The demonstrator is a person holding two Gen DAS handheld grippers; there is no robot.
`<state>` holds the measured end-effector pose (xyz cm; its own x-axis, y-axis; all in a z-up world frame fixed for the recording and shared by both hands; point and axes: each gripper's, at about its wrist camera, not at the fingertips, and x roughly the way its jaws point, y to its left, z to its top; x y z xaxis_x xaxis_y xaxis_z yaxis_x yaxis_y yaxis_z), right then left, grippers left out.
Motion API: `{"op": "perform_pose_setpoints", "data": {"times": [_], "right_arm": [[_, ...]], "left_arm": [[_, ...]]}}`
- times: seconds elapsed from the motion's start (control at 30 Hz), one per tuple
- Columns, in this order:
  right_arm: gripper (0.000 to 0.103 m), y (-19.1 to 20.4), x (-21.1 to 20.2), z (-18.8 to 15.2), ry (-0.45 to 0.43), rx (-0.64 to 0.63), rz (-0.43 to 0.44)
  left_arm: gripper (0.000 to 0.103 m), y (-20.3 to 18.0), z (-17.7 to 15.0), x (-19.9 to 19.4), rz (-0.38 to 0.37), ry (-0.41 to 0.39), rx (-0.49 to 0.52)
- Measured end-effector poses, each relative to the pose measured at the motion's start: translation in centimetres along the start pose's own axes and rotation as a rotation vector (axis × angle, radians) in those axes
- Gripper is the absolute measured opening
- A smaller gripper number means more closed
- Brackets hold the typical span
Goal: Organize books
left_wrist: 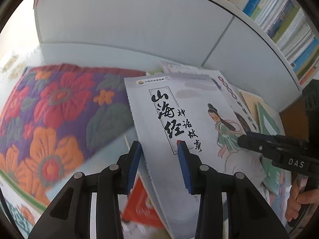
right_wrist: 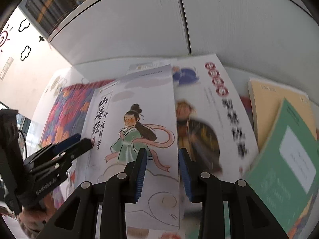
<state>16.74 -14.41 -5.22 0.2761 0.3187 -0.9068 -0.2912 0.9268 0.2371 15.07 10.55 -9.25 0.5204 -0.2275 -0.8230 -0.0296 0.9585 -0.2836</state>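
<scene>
The white paperback (left_wrist: 179, 107) is glossy and thin, with black brush calligraphy down its cover and a drawn figure in a green robe. It is tilted above the scattered books on the desk (right_wrist: 237, 75). Its spine edge looks finely serrated. The left claw (left_wrist: 159, 147) is clenched on that spine edge, one ribbed blue pad (left_wrist: 184, 167) lying on the cover and the other against the edge. The right claw (right_wrist: 162, 155) grasps the opposite long edge of the same paperback, which runs straight between its pads.

Under and beside the paperback lie a larger white book (right_wrist: 219, 103) with red roundels and a dark-robed figure, a tan book (right_wrist: 269, 103), a green book (right_wrist: 289, 149) laid askew over the tan one, and an orange-red cover (left_wrist: 139, 205) showing only a corner below the paperback. All of these are blurred and their lettering cannot be read.

On the left side is a quilted floral cloth (left_wrist: 49, 115), purple with raised red and orange flowers; its near end is cut off. Behind everything stands a smooth white cabinet front (left_wrist: 129, 23) with a vertical seam, and above it a shelf packed with upright books (left_wrist: 289, 20). A strip of bare desk lies open between the cloth and the paperback. A hand (left_wrist: 299, 205) grips the right claw's handle at the picture's edge.
</scene>
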Motion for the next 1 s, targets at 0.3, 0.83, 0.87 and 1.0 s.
{"op": "perform_pose_setpoints", "data": {"times": [0.3, 0.83, 0.87, 1.0], "right_arm": [[0.033, 2.7, -2.1, -6.7, 0.052, 0.025, 0.04], [0.035, 8.2, -4.1, -23.1, 0.121, -0.041, 0.03], [0.035, 8.5, -4.0, -23.8, 0.122, -0.044, 0.041], [0.035, 8.2, -4.4, -26.7, 0.144, -0.038, 0.109]], "left_arm": [[0.035, 0.1, -5.8, -3.2, -0.011, 0.064, 0.018], [0.034, 0.3, -18.6, -10.2, 0.004, 0.101, 0.118], [0.034, 0.3, -19.6, -10.9, 0.0, 0.102, 0.133], [0.034, 0.6, -21.6, -12.1, -0.033, 0.101, 0.144]]}}
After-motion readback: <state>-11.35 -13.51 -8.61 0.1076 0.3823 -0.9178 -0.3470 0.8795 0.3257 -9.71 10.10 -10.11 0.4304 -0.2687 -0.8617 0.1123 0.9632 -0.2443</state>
